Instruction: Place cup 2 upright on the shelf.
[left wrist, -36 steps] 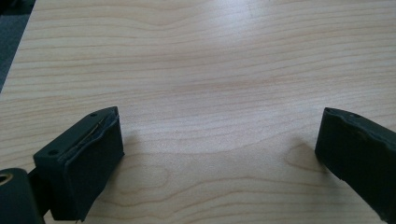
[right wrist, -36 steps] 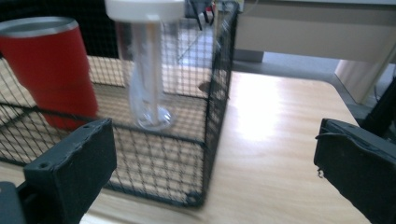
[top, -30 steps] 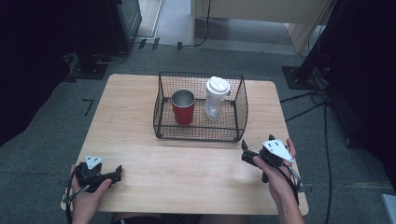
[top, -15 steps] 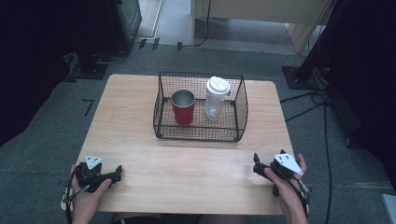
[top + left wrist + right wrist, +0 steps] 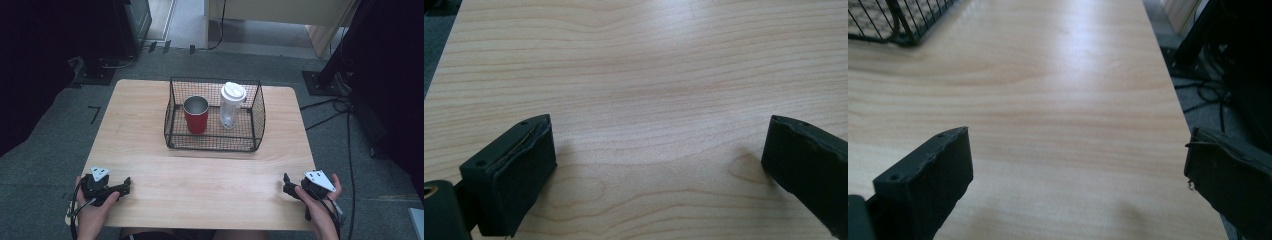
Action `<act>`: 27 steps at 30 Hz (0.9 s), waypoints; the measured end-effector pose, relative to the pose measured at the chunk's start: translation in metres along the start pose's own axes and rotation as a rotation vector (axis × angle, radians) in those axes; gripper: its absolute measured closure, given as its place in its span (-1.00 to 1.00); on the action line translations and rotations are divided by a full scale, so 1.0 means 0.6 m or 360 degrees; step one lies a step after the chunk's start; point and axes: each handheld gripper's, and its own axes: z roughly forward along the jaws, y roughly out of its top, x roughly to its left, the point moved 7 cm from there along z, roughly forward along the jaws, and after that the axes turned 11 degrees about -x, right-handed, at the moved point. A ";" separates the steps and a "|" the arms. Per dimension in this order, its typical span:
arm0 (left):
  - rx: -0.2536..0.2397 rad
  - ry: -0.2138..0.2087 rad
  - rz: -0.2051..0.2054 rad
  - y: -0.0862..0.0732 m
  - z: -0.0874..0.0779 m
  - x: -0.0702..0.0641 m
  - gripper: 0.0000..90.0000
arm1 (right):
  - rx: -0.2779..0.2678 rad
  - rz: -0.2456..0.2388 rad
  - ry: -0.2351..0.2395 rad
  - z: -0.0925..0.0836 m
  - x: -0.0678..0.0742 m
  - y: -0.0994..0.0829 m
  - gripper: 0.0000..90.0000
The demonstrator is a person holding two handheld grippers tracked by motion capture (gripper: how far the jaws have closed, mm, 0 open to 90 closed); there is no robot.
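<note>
Status at inspection: both grippers rest at the near edge of the wooden table (image 5: 150, 150), well apart from the work. My left gripper (image 5: 125, 186) has its jaws spread wide over bare wood, holding nothing; my right gripper (image 5: 287, 184) likewise stands open and empty near the right corner. The wire basket (image 5: 215, 145) sits mid-table, containing a red cup (image 5: 196, 116) and, beside it, a clear white-lidded bottle (image 5: 231, 106), both upright. I judge both items already placed, or handling not begun; nothing is in hand.
</note>
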 end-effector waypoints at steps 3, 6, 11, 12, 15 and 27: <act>0.0000 0.0000 0.0000 0.000 0.000 0.000 -0.96 | 0.0100 -0.0001 0.0008 0.000 -0.006 -0.009 -1.00; 0.0000 0.0000 0.0000 0.000 0.000 0.000 -0.96 | 0.0213 -0.0042 0.0044 0.000 -0.008 -0.021 -1.00; -0.0001 0.0000 -0.0001 0.000 0.000 0.000 -0.96 | 0.0262 -0.0046 0.0080 0.000 -0.008 -0.025 -1.00; 0.0000 0.0000 0.0000 0.000 0.000 0.000 -0.96 | 0.0265 -0.0052 0.0096 0.000 -0.007 -0.025 -1.00; 0.0000 0.0000 -0.0001 0.000 0.000 0.000 -0.97 | 0.0290 -0.0023 0.0181 0.002 -0.004 -0.027 -1.00; 0.0000 0.0000 -0.0001 0.000 0.000 0.000 -0.96 | 0.0325 0.0036 0.0233 0.001 -0.007 -0.031 -1.00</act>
